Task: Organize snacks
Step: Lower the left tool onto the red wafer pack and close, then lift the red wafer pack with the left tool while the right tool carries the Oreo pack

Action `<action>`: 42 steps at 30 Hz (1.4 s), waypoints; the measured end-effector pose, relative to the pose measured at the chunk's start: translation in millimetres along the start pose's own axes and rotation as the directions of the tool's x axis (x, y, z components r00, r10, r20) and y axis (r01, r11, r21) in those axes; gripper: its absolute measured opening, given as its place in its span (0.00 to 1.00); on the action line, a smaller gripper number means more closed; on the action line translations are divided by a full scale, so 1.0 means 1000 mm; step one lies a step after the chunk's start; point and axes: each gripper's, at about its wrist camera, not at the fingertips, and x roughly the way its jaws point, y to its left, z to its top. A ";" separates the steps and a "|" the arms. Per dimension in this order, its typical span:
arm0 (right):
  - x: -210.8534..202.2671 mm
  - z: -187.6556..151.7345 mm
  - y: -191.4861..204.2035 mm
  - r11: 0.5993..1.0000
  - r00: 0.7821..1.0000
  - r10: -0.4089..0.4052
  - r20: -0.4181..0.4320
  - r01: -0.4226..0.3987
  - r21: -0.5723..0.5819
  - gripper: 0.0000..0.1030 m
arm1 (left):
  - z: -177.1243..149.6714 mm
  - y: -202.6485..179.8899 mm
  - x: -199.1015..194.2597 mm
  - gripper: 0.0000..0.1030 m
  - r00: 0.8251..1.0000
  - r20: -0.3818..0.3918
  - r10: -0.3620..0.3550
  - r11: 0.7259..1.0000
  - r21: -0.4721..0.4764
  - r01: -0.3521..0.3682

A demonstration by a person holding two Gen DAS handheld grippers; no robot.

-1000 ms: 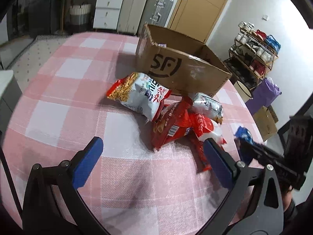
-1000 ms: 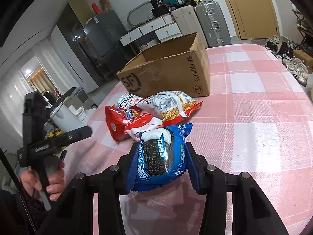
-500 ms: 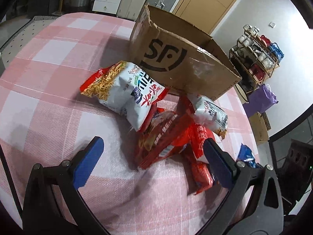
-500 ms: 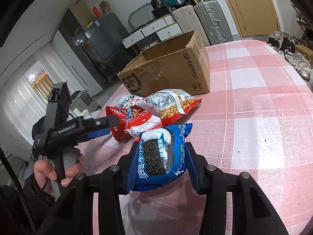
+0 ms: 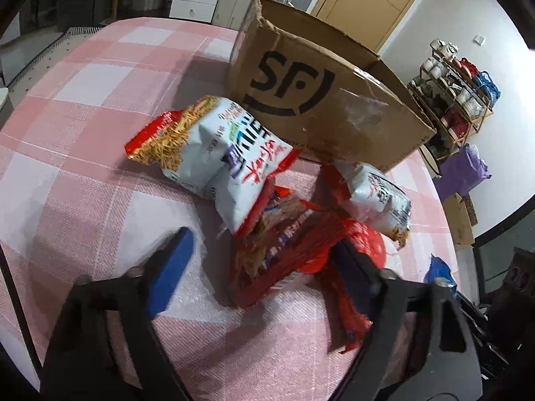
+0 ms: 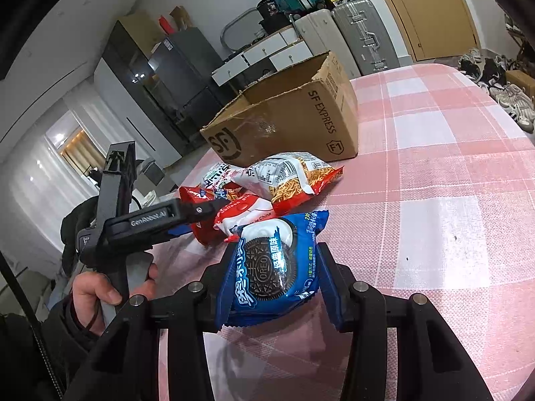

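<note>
Left tongs: the left tongs [image 5: 264, 260] have just been closing around the red snack bag [image 5: 287, 254]; the bag lies between the fingers, the far finger is at its crumpled edge, the near blue finger [image 5: 169, 267] is clear of it, so not yet gripped.
Right tongs: the right tongs [image 6: 274, 280] are clenched on the blue Oreo pack [image 6: 267, 267], held just above the bench [image 6: 451, 183].
Red bag: it lies on the bench in the pile, partly under the white noodle-snack bag [image 5: 217, 153], with a smaller white bag [image 5: 378, 197] beside it.
Box: the open cardboard box [image 5: 321, 100] stands just behind the pile, the likely place for the snacks.
Doing it well: I would close on the bag's body, not its loose end seam, and lift slowly so that the white bag slides off and is not dragged along.
Change: a second ago the left tongs were wide open and further from the pile; the right tongs' grip on the Oreo pack is as before.
</note>
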 end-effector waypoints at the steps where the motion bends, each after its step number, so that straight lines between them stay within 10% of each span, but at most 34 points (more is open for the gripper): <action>1: 0.000 0.000 0.000 1.000 1.000 0.004 0.000 -0.004 0.000 0.44 | 0.000 0.000 0.000 0.55 1.000 -0.006 -0.023 1.000 -0.003 0.023; 10: -0.006 0.000 -0.002 1.000 1.000 0.003 0.019 -0.003 0.005 0.44 | -0.006 -0.012 -0.006 0.40 0.999 -0.033 -0.024 0.999 0.033 0.025; 42: -0.038 0.002 0.048 0.996 0.998 -0.019 0.067 0.025 -0.091 0.44 | -0.049 0.006 -0.101 0.40 0.999 0.047 -0.027 0.997 0.067 0.024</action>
